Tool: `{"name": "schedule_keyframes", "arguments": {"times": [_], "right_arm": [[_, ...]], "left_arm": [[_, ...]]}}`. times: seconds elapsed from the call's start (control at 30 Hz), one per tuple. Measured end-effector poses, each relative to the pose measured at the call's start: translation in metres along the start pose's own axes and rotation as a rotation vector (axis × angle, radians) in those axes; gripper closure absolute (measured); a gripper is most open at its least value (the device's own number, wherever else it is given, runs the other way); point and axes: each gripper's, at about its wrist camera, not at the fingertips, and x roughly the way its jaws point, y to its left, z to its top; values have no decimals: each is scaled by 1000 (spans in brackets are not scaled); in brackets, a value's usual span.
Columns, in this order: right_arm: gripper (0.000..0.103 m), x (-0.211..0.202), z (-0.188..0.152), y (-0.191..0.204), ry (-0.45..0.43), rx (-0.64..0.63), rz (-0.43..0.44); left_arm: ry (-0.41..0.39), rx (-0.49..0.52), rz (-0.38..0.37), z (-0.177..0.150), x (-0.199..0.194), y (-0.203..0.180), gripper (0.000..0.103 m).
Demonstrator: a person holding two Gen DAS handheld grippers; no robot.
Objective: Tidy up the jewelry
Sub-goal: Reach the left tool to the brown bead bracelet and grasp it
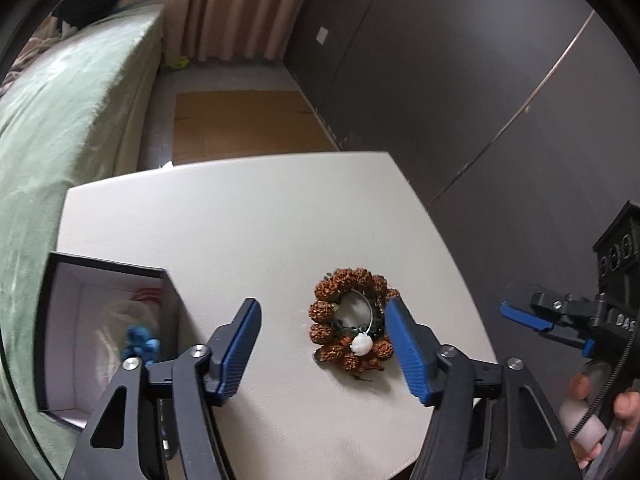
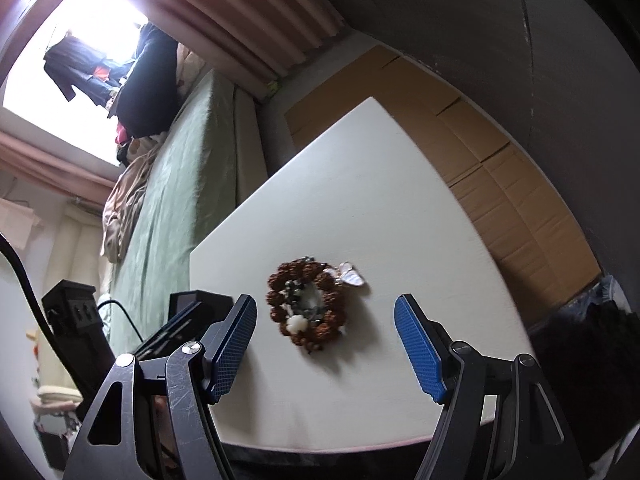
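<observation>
Daylight blows out the window (image 2: pixel 100 40) in the right wrist view. Both fisheye views bend heavily at their dark edges. The table (image 1: pixel 240 232) is evenly lit.

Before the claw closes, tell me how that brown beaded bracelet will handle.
The brown beaded bracelet is separate knobbly beads in a loop, so it will probably sag, not stay round. The rough beads should grip well. Its white charm may dangle and swing.

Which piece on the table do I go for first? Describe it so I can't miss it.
On the white table, right of the open black box, lies a ring of knobbly brown seed beads, the bracelet. One white carved bead sets it apart.
</observation>
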Motion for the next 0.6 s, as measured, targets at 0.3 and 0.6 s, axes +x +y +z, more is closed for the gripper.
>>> {"name": "schedule_keyframes", "arguments": {"times": [0.3,0.6], "right_arm": [[31,9,7,-15,25,2,-32],[31,10,9,-10,23,-20,-36]], "left_arm": [[75,20,53,-3,40,-9,47],[120,20,84,-9,64,-6,68]]}}
